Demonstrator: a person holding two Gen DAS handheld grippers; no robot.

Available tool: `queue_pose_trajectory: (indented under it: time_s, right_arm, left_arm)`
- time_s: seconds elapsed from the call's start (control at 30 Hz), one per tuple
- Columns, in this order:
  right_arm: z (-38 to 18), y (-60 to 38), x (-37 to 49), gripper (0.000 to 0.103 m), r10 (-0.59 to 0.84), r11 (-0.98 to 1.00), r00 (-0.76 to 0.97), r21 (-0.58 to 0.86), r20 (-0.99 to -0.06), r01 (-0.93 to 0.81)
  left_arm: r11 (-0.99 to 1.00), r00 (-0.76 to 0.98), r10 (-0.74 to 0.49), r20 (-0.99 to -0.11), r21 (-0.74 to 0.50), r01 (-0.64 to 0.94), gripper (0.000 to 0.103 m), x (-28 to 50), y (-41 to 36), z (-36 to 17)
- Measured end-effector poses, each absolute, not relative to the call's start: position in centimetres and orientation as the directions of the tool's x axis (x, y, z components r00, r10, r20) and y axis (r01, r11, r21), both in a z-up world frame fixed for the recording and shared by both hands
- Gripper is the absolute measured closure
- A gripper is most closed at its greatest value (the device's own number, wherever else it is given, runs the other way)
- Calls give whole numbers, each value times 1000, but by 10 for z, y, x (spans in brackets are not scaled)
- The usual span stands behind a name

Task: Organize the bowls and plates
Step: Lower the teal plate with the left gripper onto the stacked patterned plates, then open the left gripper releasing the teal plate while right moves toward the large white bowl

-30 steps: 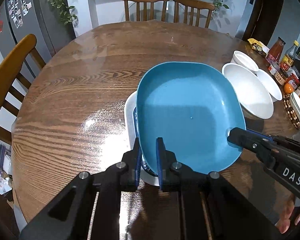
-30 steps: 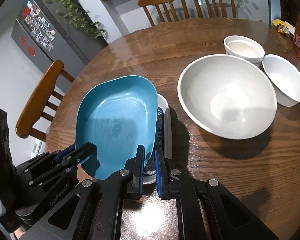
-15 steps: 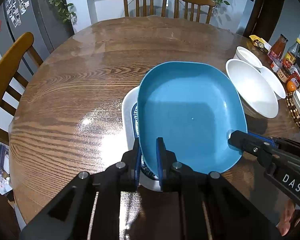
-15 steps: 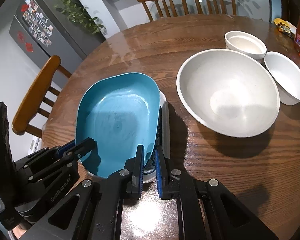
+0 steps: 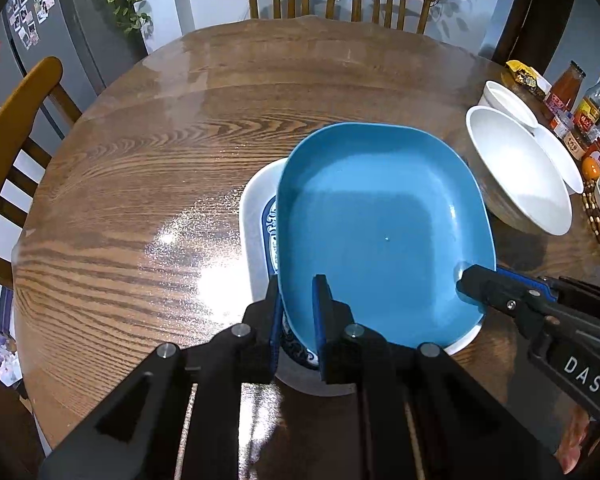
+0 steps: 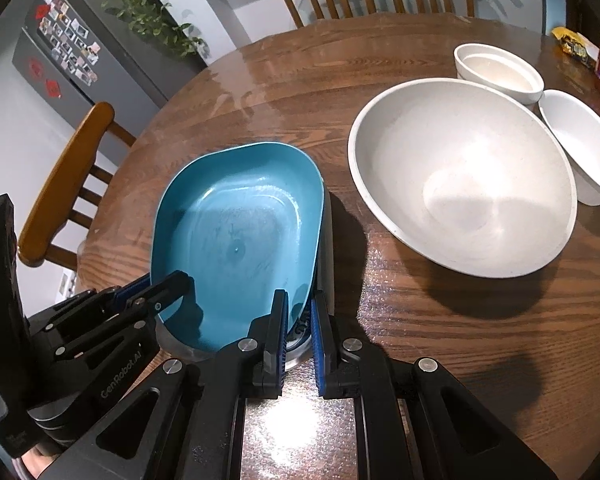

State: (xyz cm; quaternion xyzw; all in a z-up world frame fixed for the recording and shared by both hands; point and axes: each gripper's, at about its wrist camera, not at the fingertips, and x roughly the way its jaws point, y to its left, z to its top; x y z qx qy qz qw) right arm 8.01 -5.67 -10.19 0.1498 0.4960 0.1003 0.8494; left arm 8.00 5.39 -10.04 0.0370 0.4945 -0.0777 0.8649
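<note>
Blue plate [image 5: 384, 236], long axis pointing away, both grippers clamping its near rim: left gripper [image 5: 298, 312], right gripper [image 6: 298, 324]. White plate [image 5: 256, 216] underneath mostly hidden.

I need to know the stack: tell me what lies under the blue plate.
Under the blue plate sits a white plate with a blue pattern; only its left and near edges show, and the rest is covered.

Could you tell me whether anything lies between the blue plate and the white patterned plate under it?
Nothing visible does. The blue plate, clamped at its near rim by the left gripper and right gripper, sits directly over the white patterned plate.
</note>
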Motion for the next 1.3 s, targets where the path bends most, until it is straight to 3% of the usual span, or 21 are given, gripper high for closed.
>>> queue_pose_trajectory:
  time_s: [0.83,1.3]
  right_arm:
    - [-105,-55,89,90,322,933,463,360,-826,-8]
    - [-100,-59,88,90,338,927,455,374,-824,-12]
  left_arm:
    - [987,471,-90,-877,-16,160,85,85,56,-103]
    - [986,492,-99,-865,-19,165,60,81,52,-92]
